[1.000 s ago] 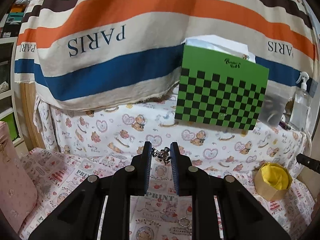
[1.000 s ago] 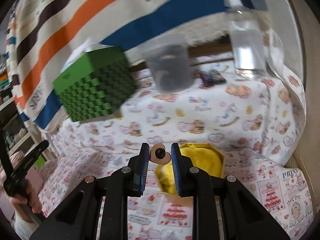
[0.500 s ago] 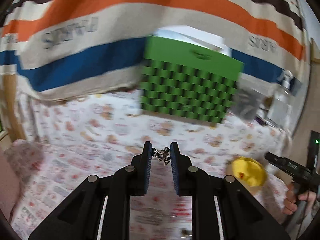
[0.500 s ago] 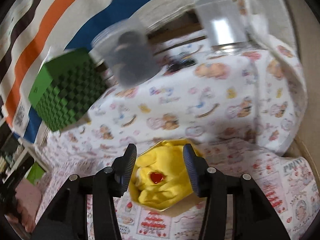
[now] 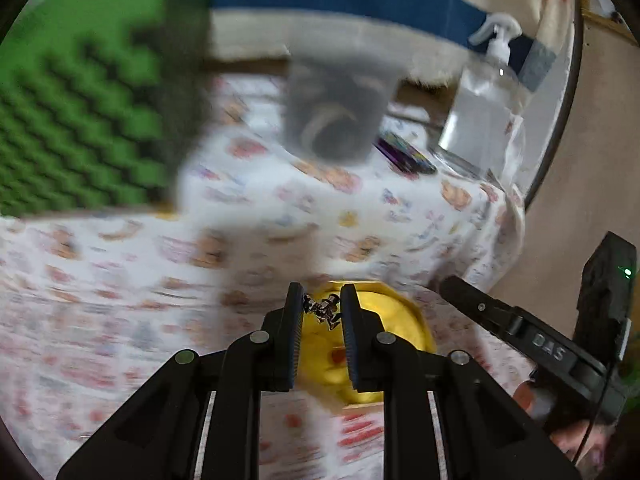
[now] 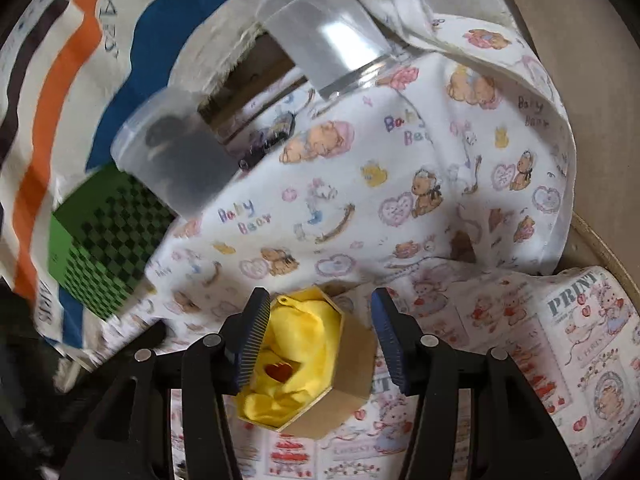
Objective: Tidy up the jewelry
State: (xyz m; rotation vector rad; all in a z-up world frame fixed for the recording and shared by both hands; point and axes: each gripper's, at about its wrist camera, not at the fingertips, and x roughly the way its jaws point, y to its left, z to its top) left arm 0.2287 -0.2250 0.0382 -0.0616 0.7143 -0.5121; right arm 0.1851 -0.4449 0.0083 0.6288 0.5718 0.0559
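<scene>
A tan cardboard hexagonal box [image 6: 344,368] has a bright yellow fabric lining [image 6: 304,344] holding a red heart-shaped piece [image 6: 279,371]. The green-and-black checkered box [image 6: 108,240] stands by a cream cloth with orange, blue and brown stripes [image 6: 52,80]. White bear-print fabric [image 6: 400,184] shows pastel hearts.

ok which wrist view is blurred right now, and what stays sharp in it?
Left wrist view: heavy motion smear on the green checkered box and cloth; the left gripper and its small metal charm stay crisp. Right wrist view: mostly sharp, yellow-lined box clear, blur only at left edge.

A small silver trinket [image 5: 323,311] hangs above the yellow-lined hexagonal box [image 6: 320,368] holding a red heart [image 6: 279,371].
</scene>
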